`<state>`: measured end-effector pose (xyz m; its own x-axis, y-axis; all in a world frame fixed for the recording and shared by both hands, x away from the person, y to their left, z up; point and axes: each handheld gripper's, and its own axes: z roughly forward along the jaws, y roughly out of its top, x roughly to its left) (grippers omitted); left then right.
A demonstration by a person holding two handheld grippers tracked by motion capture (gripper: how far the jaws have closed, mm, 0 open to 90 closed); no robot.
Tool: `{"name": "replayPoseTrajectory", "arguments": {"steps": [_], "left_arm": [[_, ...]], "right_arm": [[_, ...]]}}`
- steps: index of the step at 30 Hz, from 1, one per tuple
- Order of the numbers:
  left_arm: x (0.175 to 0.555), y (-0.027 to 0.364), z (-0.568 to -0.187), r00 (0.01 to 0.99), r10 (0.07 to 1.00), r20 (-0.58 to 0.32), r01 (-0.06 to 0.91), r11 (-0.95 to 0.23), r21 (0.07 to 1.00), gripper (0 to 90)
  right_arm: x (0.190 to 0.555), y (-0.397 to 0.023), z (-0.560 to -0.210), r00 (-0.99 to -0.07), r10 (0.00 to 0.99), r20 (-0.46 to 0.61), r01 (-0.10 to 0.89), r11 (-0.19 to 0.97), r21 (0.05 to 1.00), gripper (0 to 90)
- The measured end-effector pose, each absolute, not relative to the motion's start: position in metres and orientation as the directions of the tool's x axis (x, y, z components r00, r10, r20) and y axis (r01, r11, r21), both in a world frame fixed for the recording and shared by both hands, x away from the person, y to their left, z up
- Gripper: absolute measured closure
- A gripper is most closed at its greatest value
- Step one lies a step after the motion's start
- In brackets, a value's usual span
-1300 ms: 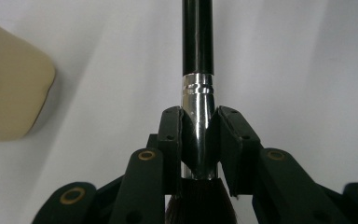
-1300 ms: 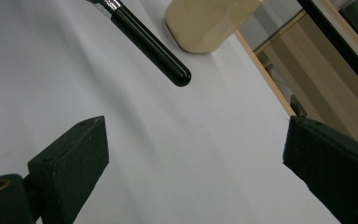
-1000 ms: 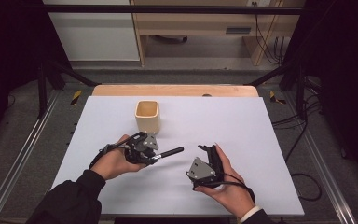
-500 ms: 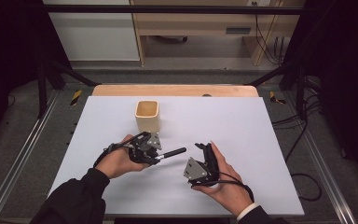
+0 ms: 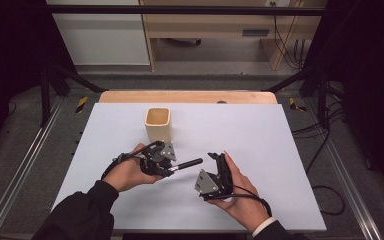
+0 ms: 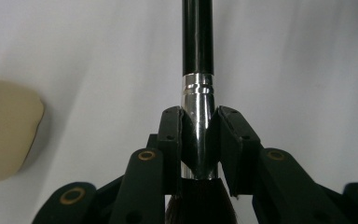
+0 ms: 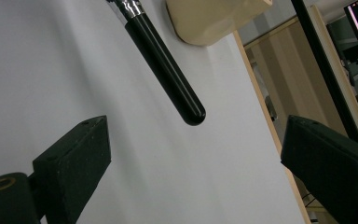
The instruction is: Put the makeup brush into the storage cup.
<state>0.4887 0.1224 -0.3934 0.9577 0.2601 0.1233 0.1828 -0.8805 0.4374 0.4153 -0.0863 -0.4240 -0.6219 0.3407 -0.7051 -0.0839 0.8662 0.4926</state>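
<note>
Near the tabletop's middle, left tongs stay clenched on a makeup brush's silver ferrule, handle pointing right; right tongs, released, have edged slightly nearer it since earlier.

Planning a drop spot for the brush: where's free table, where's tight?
Free: the white table right of the beige cup, out to its right edge, and the left strip beside the left gripper. Tight: the middle front, where the brush held in the left gripper points at the open right gripper.
</note>
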Motion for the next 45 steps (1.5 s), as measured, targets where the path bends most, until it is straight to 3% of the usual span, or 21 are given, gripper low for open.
{"name": "replayPoseTrajectory", "arguments": {"steps": [12,29,45], "left_arm": [[0.486,0.117,-0.389,0.958,0.256,0.126,0.178,-0.882,0.436,71.1],[0.475,0.106,-0.376,0.961,0.242,0.134,0.164,-0.888,0.430,71.1],[0.471,0.099,-0.371,0.964,0.236,0.124,0.160,-0.884,0.439,71.1]], "right_arm": [[0.416,-0.081,-0.422,-0.578,0.266,-0.772,-0.149,0.895,0.420,13.6],[0.409,-0.080,-0.418,-0.531,0.258,-0.807,-0.181,0.896,0.406,21.1],[0.406,-0.070,-0.425,-0.495,0.164,-0.853,-0.253,0.912,0.322,37.9]]}}
